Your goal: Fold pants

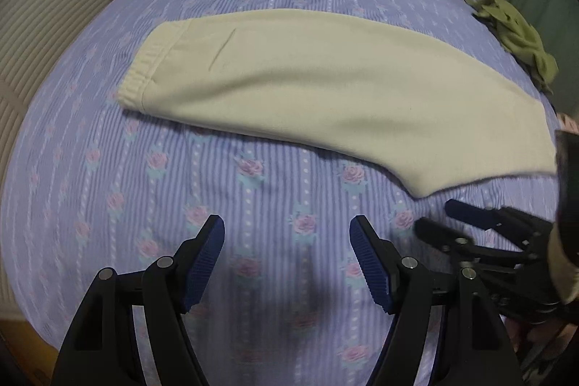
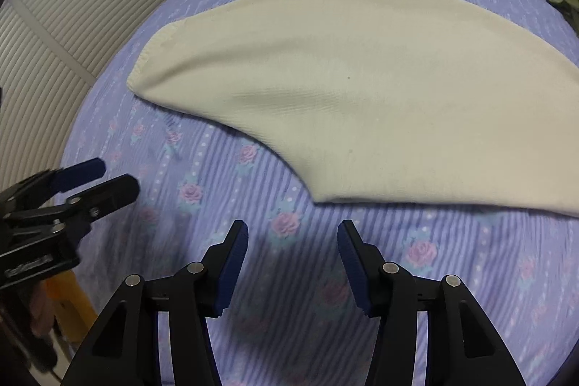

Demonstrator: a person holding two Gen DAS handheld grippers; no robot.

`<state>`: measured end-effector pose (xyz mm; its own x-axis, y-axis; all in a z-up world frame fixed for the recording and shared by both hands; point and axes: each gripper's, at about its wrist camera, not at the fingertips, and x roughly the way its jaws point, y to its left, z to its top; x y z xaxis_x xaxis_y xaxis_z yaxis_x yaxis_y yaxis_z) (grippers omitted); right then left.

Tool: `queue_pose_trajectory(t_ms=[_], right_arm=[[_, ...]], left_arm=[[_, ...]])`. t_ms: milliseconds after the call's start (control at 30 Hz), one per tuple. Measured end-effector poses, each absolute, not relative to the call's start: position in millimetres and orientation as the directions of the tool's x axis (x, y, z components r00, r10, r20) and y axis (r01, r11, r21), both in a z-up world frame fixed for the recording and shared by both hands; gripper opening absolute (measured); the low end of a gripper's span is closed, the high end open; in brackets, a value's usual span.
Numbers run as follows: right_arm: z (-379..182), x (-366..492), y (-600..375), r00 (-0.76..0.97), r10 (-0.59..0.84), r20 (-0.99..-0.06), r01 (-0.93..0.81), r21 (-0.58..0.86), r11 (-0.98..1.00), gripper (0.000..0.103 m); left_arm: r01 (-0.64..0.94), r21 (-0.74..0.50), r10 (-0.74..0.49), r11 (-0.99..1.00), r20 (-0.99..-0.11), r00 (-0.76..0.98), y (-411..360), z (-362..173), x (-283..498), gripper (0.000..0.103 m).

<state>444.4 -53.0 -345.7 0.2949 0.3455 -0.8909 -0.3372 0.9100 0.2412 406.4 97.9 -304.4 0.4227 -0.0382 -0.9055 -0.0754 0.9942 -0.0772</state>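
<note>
Both the left gripper (image 1: 287,234) and right gripper (image 2: 292,239) hover empty, jaws apart, just short of the cream pants (image 1: 325,89); these lie halved lengthwise beyond them on the floral bedspread (image 1: 253,205), so the crosswise fold seems next, calling for a pinch at one end

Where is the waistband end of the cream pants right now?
In the left wrist view the waistband lies at the pants' left end on the floral bedsheet, nearest the louvred doors.

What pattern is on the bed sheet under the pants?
Lilac stripes with rows of pink roses on the bed sheet; clearest in the left wrist view.
</note>
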Motion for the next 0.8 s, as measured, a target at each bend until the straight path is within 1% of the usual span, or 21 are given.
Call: queue_pose_trajectory(t_ms=[67,133,233,367,500,600,700,800], right_arm=[[-351,447,-57,0.305,0.353,-0.885,-0.334,0.247,0.909,0.052],[-349,448,-61,0.345,0.341,-0.875,-0.338,0.223,0.914,0.048],[-338,450,-62,0.412,0.334,-0.848,-0.373,0.178,0.911,0.048],[-347,459,-66,0.357,0.384,-0.852,-0.381,0.242,0.892,0.048],[-347,437,-69,0.332,0.417,-0.846,-0.403,0.272,0.874,0.048],[-357,434,-68,0.325,0.399,-0.858,-0.413,0.251,0.875,0.048],[-363,447,-64,0.333,0.403,-0.853,-0.392,0.263,0.882,0.048],[-352,453,-58,0.375,0.405,-0.834,-0.401,0.248,0.882,0.048]], left_arm=[[-0.103,-0.071,-0.021,0.992,-0.904,0.428,95,-306,404,0.071],[-0.121,-0.066,-0.007,0.99,-0.901,0.435,92,-307,401,0.071],[-0.146,-0.059,0.013,0.988,-0.895,0.446,88,-305,396,0.071],[-0.161,-0.053,0.024,0.985,-0.897,0.442,84,-302,388,0.071],[-0.151,-0.025,0.047,0.988,-0.889,0.455,80,-296,378,0.071],[-0.144,0.004,0.07,0.99,-0.887,0.456,75,-297,376,0.071],[-0.148,0.017,0.083,0.989,-0.887,0.455,72,-299,377,0.071],[-0.164,0.005,0.08,0.987,-0.888,0.452,73,-300,377,0.071]])
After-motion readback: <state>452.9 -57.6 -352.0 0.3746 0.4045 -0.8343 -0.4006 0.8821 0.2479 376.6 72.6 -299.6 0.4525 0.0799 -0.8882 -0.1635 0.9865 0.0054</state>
